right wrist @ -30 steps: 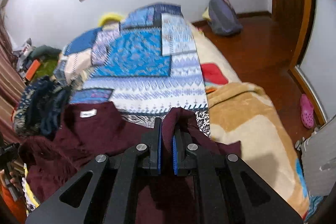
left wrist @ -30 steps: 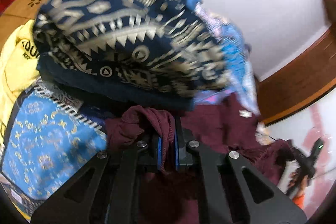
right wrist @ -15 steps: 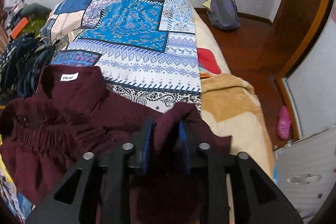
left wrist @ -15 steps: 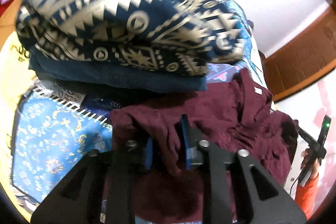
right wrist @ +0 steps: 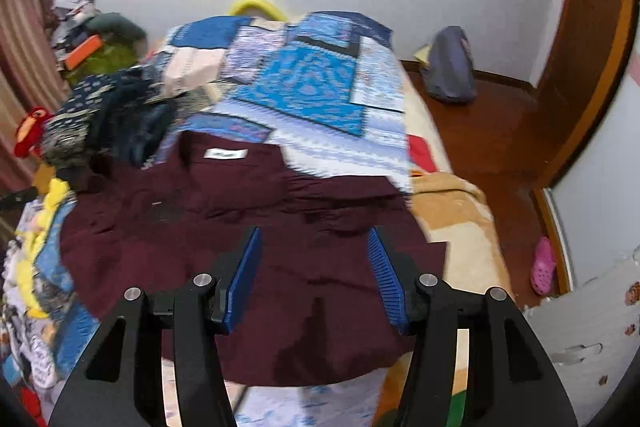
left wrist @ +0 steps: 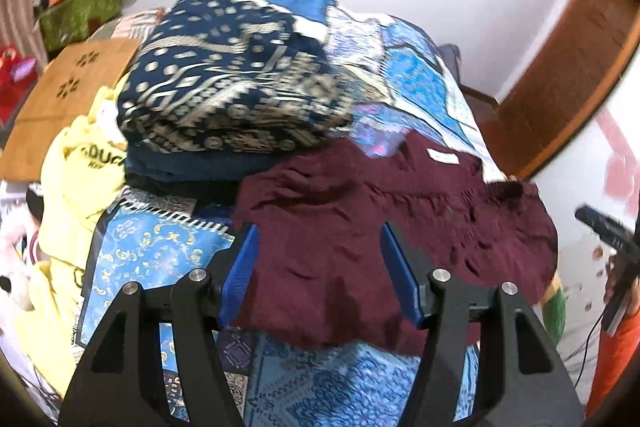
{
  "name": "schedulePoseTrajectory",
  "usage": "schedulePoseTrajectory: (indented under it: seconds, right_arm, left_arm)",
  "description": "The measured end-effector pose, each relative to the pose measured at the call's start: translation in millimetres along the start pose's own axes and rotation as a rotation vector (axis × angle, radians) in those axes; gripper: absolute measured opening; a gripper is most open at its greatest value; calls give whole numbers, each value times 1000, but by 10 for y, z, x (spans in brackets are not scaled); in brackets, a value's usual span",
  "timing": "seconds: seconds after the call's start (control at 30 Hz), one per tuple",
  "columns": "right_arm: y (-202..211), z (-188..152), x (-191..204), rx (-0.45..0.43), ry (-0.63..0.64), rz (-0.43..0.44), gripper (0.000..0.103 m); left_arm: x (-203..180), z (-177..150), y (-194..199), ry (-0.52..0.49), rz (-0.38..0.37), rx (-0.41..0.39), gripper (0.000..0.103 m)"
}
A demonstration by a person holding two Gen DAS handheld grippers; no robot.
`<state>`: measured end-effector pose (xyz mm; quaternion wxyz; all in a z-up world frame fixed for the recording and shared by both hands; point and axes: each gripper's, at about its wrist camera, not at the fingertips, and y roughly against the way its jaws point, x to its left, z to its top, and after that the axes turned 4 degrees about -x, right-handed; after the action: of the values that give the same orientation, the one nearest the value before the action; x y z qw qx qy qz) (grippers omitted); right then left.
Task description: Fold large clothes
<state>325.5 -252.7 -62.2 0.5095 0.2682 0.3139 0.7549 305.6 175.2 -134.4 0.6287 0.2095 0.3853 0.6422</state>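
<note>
A maroon garment [left wrist: 360, 223] [right wrist: 248, 235] with a white neck label [right wrist: 225, 154] lies spread on the blue patterned bedspread [right wrist: 316, 95]. My left gripper [left wrist: 318, 235] hovers above its left part, its jaws opening and apart from the cloth, which lies below them. My right gripper [right wrist: 314, 239] hangs over the right part of the garment, jaws opening too, pads clear of the fabric. Neither blue pad presses on anything.
A stack of folded navy-and-gold patterned clothes [left wrist: 224, 95] sits by the garment's left side, with a yellow garment [left wrist: 76, 179] beside it. A tan blanket [right wrist: 452, 211] drapes the bed's right edge. A grey bag [right wrist: 450, 67] and a pink shoe [right wrist: 543, 267] lie on the wooden floor.
Both grippers were shut on bunched folds of the maroon garment. They opened, let the cloth drop flat onto the bed, and lifted back away from it.
</note>
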Motion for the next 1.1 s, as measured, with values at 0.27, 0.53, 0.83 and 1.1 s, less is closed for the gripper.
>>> schedulePoseTrajectory:
  seconds: [0.27,0.53,0.83,1.1]
  right_arm:
    - [-279,-150,676,57,71,146,52]
    - [-949,-552,943,228,74,176,52]
    - [-980,-597,920,208,50,172,55]
    - [-946,-641,910,193,39,173,55]
  left_arm:
    - [-665,-234,-259,-145,-67,47,62]
    - [-799,-620,-945,-130,-45,183,63]
    - [-734,-715,-807,-114,-13,137,67]
    - [48,-744,-418,279,-68,89,68]
